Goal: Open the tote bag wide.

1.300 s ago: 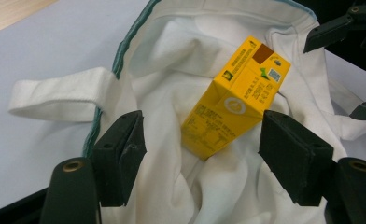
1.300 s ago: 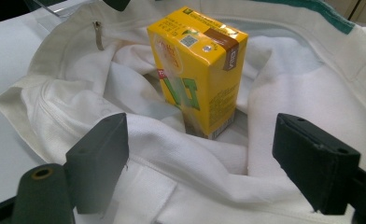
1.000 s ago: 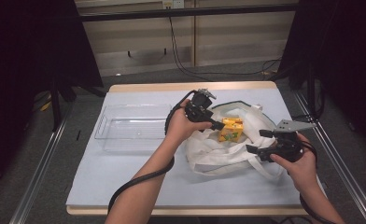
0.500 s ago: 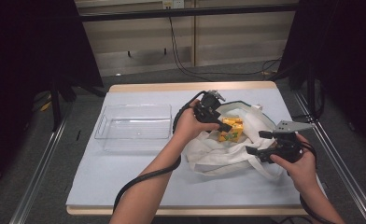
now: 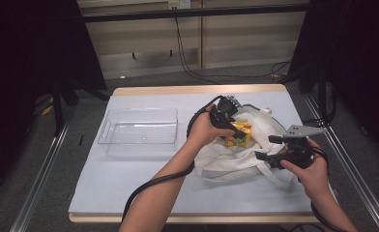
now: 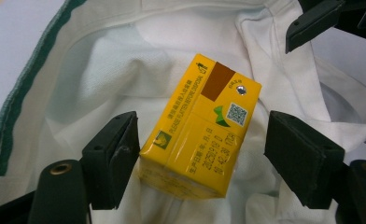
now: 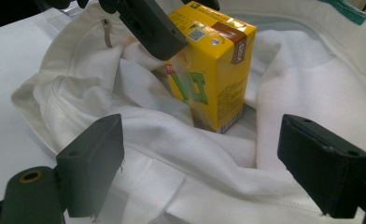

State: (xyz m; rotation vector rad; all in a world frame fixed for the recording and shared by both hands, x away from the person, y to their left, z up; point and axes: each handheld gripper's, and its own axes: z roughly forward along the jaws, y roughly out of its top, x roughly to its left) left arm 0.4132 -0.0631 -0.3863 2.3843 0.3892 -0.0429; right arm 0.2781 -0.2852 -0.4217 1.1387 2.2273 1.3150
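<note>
My left gripper point(image 6: 200, 154) hangs wide open around the yellow carton point(image 6: 202, 128) inside the white bag point(image 5: 255, 159), and my right gripper point(image 7: 218, 177) gapes over the bag's edge.

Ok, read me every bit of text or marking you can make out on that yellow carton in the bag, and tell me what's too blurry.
All on the yellow drink carton, lying in the white cloth bag between the open jaws of the left tool:
"PLEASE FLATTEN BEFORE DISPOSAL", on the top face.
A QR code, top face; not decodable.
Date stamp, roughly "2025 09 18 D" and "08:42:38"; digits uncertain.
Chinese characters beside these; too small to read.
Large green lettering on the front, in the right gripper view; partly hidden, unreadable.
</note>
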